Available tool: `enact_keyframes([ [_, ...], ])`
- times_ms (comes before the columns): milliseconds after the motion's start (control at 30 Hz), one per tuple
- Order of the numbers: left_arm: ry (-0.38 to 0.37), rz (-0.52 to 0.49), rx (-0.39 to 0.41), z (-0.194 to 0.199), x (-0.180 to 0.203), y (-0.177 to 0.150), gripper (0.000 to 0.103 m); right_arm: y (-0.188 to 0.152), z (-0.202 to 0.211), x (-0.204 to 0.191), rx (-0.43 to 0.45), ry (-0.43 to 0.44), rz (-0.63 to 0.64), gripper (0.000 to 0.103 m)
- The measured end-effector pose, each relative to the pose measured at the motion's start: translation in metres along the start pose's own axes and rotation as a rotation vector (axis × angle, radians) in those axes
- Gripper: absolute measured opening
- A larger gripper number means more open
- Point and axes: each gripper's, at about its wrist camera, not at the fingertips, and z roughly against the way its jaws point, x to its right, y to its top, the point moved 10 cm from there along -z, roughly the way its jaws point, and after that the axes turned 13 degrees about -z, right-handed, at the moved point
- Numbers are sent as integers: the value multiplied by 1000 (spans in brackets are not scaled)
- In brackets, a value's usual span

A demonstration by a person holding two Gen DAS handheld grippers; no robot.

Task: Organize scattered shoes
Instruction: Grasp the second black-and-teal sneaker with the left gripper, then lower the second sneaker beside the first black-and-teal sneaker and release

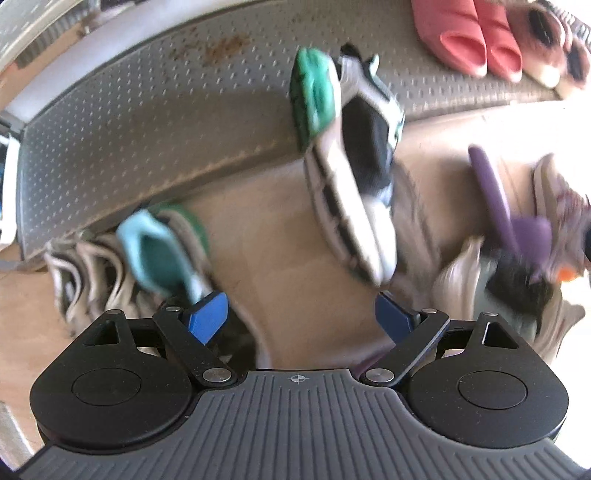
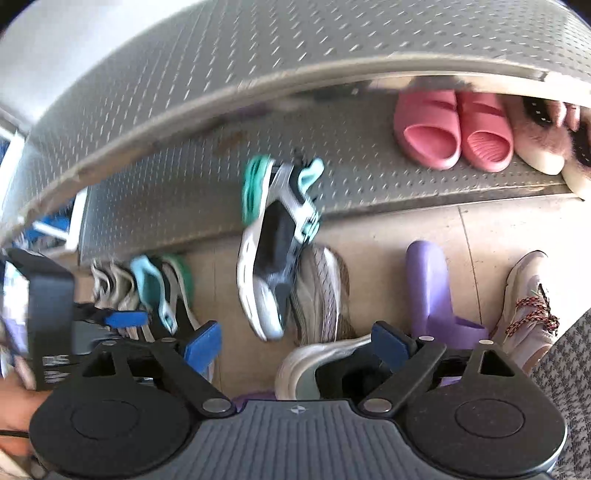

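A white, black and teal sneaker (image 1: 354,184) (image 2: 273,251) lies tilted, heel end on the low metal shelf (image 1: 147,122) (image 2: 369,184) and toe on the tiled floor. My left gripper (image 1: 301,315) hangs open above the floor with nothing between its blue pads. A matching teal sneaker (image 1: 162,254) (image 2: 155,284) lies just left of it. My right gripper (image 2: 297,345) is open and empty too, over a white sneaker (image 2: 317,362) (image 1: 461,280). One blue finger (image 2: 125,319) of the left gripper shows at the left of the right wrist view.
Pink slippers (image 2: 454,133) (image 1: 469,33) and fluffy pink ones (image 2: 539,147) sit paired on the shelf. On the floor lie a purple slipper (image 2: 432,291) (image 1: 495,199), a beige sneaker with red laces (image 2: 528,306), a grey sneaker (image 2: 321,291) and striped shoes (image 2: 110,284). An upper shelf (image 2: 184,74) overhangs.
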Motion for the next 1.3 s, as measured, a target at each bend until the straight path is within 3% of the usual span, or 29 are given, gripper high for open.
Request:
enact_keyframes([
  [100,26,2,9,-19,13,24,91,8,7,10,-4,45,-89,89],
  [233,-4,68,0,-48,34,47,91,19,11,15,23,57,-136,89],
  [367,87,30,-42,-79,39,52,90,22,12,14,22,73,-157,89],
  [433,120,16,-59,-90,39,50,77,22,14,15,19,83,-171,89],
  [600,72,52,-20,-87,28,46,54,21,14,16,18,95,-189,89],
  [667,30,111,-4,-73,19,44,52,20,12,14,17,86,-185,89],
  [833,-195,368,8,-45,-1,20,51,15,5,4,11,90,-173,89],
  [900,-338,562,32,-29,-17,-8,51,12,4,0,12,93,-165,89],
  [1100,-430,645,129,-6,-39,-38,54,2,-2,-2,17,68,-130,89],
  [1133,-491,669,111,-11,-41,-46,57,1,-4,-1,14,61,-129,89],
  [1167,-549,692,93,-15,-44,-54,70,0,-6,1,12,56,-127,89],
  [1200,-547,695,75,-16,-45,-56,77,0,-8,1,9,52,-126,89],
  [1300,-377,670,-222,-29,-50,-107,77,-2,-13,1,2,43,-119,89],
])
